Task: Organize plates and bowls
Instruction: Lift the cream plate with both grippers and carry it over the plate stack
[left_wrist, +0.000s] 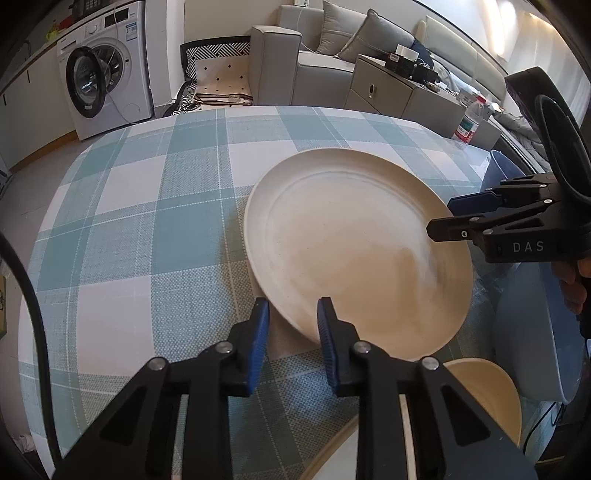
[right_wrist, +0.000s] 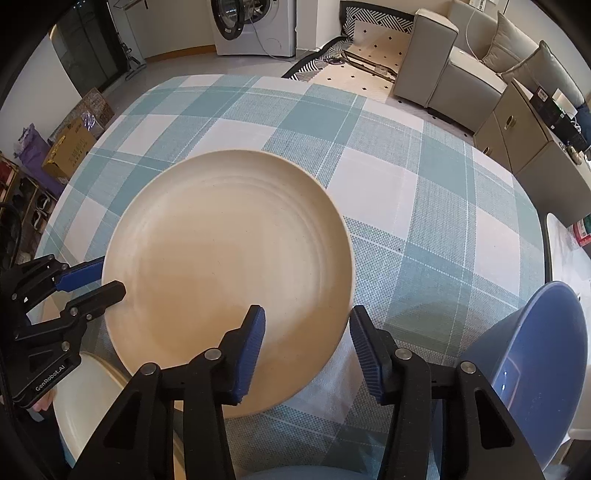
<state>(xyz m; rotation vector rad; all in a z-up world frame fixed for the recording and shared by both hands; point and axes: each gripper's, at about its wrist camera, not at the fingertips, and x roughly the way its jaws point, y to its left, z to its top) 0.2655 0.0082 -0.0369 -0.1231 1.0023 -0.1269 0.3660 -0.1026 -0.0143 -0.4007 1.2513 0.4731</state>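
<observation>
Here, the cream plate (left_wrist: 354, 254) is pinched at its near rim by the left gripper (left_wrist: 293, 314) near the counter's (left_wrist: 147, 206) near edge; the right gripper's (right_wrist: 306, 332) jaws are spread astride its rim.

"DAS" on right gripper (left_wrist: 439, 218), "GenRobot.AI" on left gripper (right_wrist: 112, 277)

A cream round plate (right_wrist: 229, 266) is seen on the teal-and-white checked tablecloth of the table (right_wrist: 424, 206); beside the plate, a blue plastic bowl (right_wrist: 535, 350).

Matt cream plate (right_wrist: 229, 266) on woven checked cloth (right_wrist: 406, 192); ribbed blue tong pads (left_wrist: 260, 343).
</observation>
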